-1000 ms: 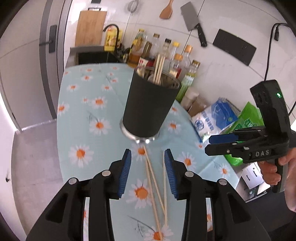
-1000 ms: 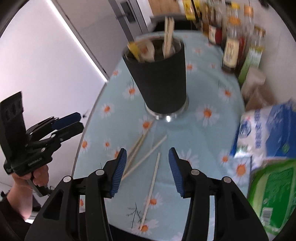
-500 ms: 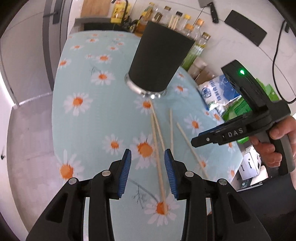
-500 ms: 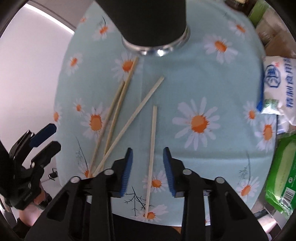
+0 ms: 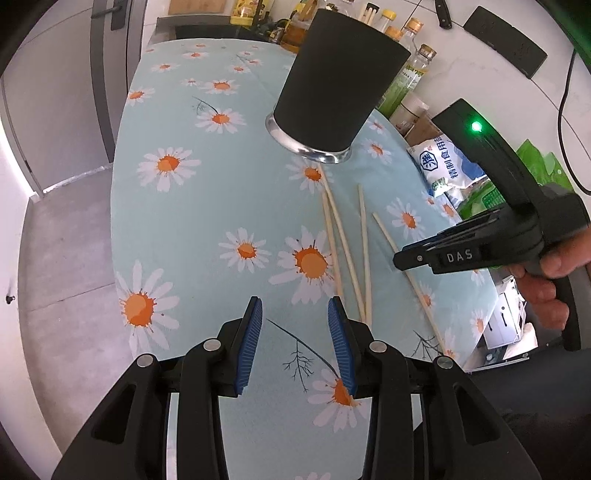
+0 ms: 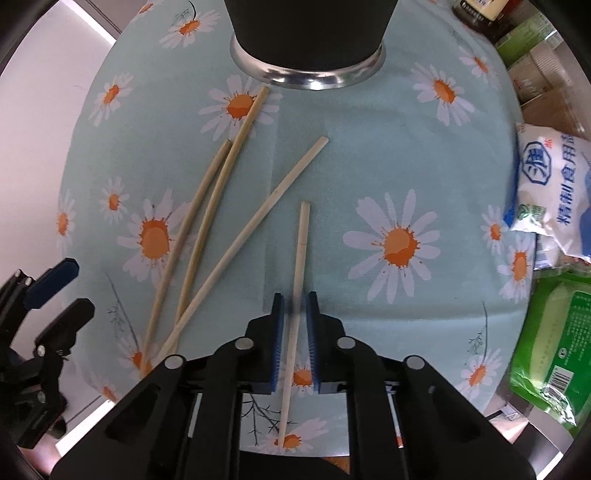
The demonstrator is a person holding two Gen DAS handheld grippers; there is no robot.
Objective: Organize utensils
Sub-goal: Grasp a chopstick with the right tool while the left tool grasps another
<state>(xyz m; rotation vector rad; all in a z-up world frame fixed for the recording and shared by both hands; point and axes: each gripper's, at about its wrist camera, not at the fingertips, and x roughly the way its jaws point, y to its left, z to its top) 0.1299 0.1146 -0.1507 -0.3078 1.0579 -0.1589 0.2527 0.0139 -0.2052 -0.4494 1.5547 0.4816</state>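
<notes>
Your right gripper (image 6: 294, 332) is low over the tablecloth (image 6: 369, 147), its pads nearly closed around one chopstick (image 6: 300, 251) but with slivers of gap showing. Three more chopsticks (image 6: 207, 206) lie left of it, near the holder (image 6: 306, 37). Your left gripper (image 5: 294, 347) hovers wide apart, holding nothing.

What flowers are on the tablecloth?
White daisies with orange middles on a pale blue tablecloth, clearest in the right wrist view.

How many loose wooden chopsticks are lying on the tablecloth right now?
4. One pale wooden chopstick lies between the right gripper pads; three more fan out to its left, below the black utensil holder. None appear hidden.
</notes>
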